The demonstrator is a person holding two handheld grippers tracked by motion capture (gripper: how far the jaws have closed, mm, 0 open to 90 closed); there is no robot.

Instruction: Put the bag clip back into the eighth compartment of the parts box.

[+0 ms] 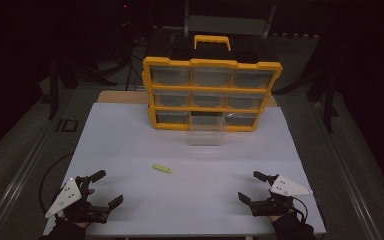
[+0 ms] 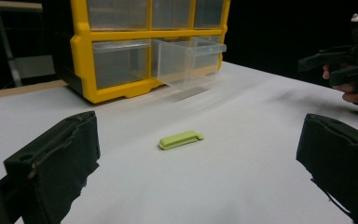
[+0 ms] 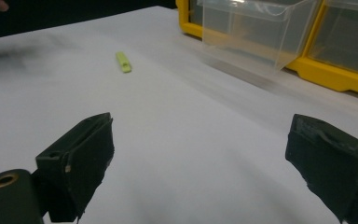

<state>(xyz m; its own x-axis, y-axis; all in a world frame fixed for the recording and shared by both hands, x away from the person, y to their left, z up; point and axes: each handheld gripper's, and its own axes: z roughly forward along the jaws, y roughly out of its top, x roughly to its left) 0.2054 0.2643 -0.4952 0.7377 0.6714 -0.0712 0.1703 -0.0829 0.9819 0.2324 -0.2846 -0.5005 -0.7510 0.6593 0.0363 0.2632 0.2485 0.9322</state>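
The high view takes in the whole yellow-framed cabinet of clear plastic drawers (image 1: 211,92) with its handle. Its bottom-middle clear drawer (image 1: 207,131) is pulled out; contents cannot be made out. The small flat lime-green plastic piece (image 1: 162,169) lies ahead of the left gripper (image 1: 102,187), long axis crossways. The right gripper (image 1: 252,186) sits well apart; both grippers' jaws are spread wide, empty.

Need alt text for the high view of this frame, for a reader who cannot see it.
A small lime-green clip lies alone on a white table, between two open grippers, left gripper and right gripper, held at the near edge. Behind it stands a yellow drawer organizer, its bottom middle clear drawer pulled out.
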